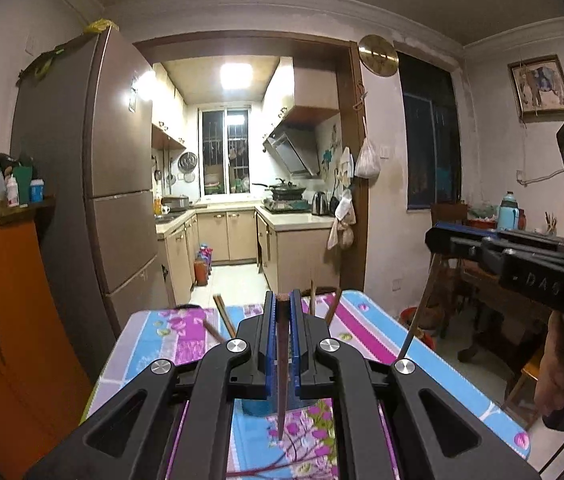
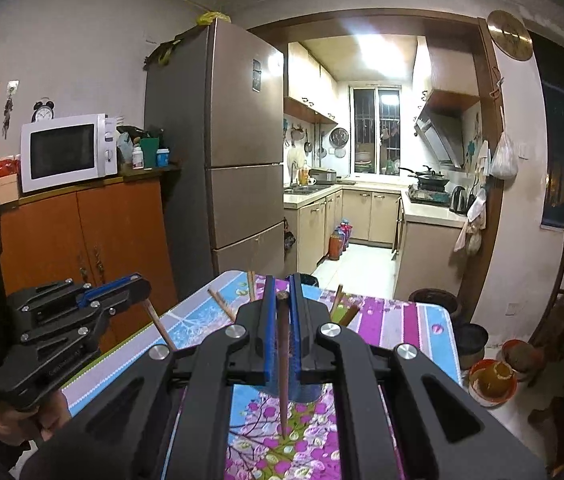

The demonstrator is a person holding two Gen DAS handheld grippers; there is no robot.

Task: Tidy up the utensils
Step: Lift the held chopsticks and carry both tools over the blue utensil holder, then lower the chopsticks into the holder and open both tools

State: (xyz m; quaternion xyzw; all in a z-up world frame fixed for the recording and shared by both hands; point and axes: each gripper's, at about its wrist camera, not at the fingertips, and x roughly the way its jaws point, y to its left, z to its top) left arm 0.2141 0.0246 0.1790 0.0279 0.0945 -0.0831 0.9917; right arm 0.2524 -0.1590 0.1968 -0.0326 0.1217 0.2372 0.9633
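Observation:
My left gripper (image 1: 282, 300) is shut on a dark wooden chopstick (image 1: 282, 376) that hangs point down above the flowered tablecloth (image 1: 161, 344). My right gripper (image 2: 280, 284) is shut on another wooden chopstick (image 2: 283, 368), also point down. Under both grippers a blue cup shows partly (image 1: 257, 406), and in the right wrist view (image 2: 306, 392). Several more chopsticks stick up behind the fingers (image 1: 221, 312) (image 2: 221, 304). The right gripper appears at the right of the left wrist view (image 1: 434, 240), the left one at the left of the right wrist view (image 2: 143, 286).
The table is small, with its edges close on all sides (image 2: 448, 316). An orange cabinet (image 2: 81, 232) with a microwave (image 2: 65, 152) and a fridge (image 2: 217, 152) stand to the left. Bowls and pots (image 2: 492, 376) sit on the floor at the right. A kitchen lies straight ahead.

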